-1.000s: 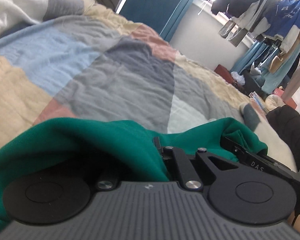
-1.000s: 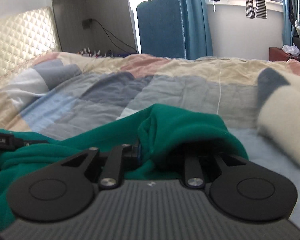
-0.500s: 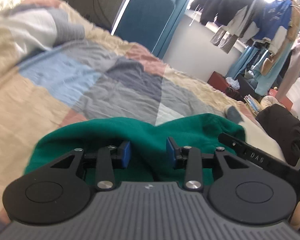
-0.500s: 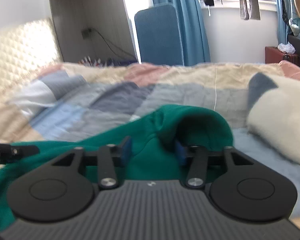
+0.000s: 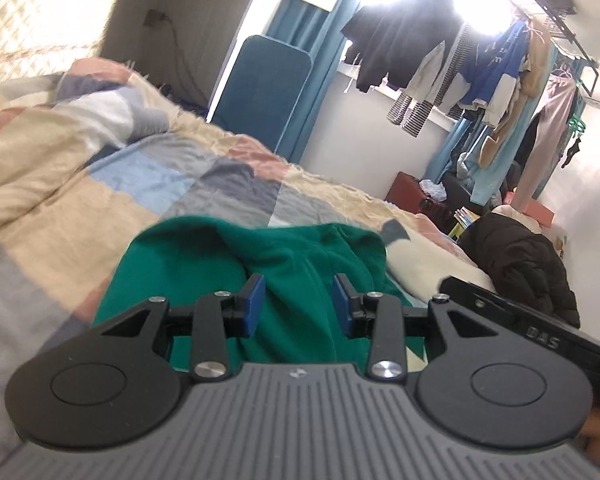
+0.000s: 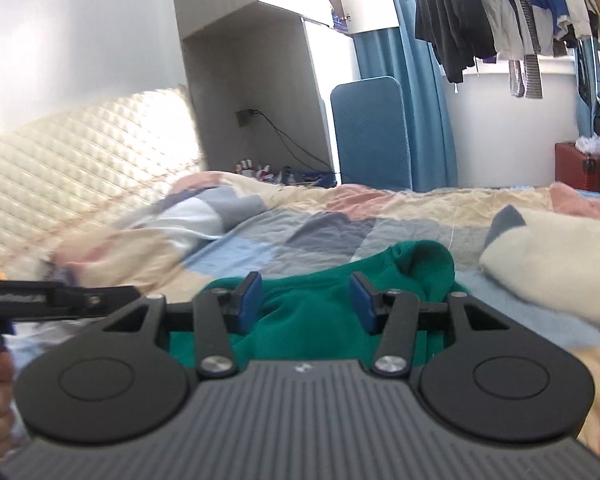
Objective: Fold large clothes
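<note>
i'm seeing both the left tongs and right tongs partly open and gripping nothing. the green sweatshirt is lying bunched mid-bed toward the near edge. it's looking soft, floppy and light; i'm judging the hems or shoulders the best holds.

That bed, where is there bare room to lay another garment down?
Free: the quilt between the green top and the headboard. Crowded: the side by the cream blanket and the black coat.
</note>
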Demonstrator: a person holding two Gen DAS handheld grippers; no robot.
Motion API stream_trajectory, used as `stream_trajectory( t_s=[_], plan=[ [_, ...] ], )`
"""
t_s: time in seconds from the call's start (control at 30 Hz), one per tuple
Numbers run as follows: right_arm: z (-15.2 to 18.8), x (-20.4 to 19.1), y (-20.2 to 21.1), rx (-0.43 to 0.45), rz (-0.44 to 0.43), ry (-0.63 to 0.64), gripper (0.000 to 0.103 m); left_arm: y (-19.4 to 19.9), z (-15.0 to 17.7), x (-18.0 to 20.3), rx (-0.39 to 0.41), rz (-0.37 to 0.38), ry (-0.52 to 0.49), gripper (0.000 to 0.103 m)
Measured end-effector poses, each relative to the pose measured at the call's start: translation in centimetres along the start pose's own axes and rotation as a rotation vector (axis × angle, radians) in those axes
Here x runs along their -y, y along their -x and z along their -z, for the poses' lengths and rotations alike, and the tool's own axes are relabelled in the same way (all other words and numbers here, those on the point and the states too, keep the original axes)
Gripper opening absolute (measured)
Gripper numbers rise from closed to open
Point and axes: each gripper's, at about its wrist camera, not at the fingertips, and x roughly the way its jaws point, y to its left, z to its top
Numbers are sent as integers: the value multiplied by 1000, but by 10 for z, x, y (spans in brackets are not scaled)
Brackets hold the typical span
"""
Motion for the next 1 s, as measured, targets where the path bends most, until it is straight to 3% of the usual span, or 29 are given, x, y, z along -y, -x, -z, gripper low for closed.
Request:
stream_trajectory(
  t_s=[0.2,0.37,0.53,0.67,0.7,0.77,1.0],
  plan=[
    [25,-8,59,-18,21,-24,52,48,44,-3,-27,-10,15,43],
    [56,-7,68,-57,18,-50,52,56,84,-15,-65,-44,-2,43],
    [70,-15,50,-111,10,-16,55,46,100,-17,-95,-75,-49,43],
    [80,-14,28,-140,17,-24,70,37,96,-25,-90,-56,-44,43],
    [83,-13,21,-150,22,-28,79,35,95,-28,-88,-54,-34,43],
    [88,-11,4,-167,33,-35,89,32,92,-34,-85,-50,-16,43],
    [105,-14,-72,-255,100,-17,89,13,82,-57,-79,-56,-9,43]
  ],
)
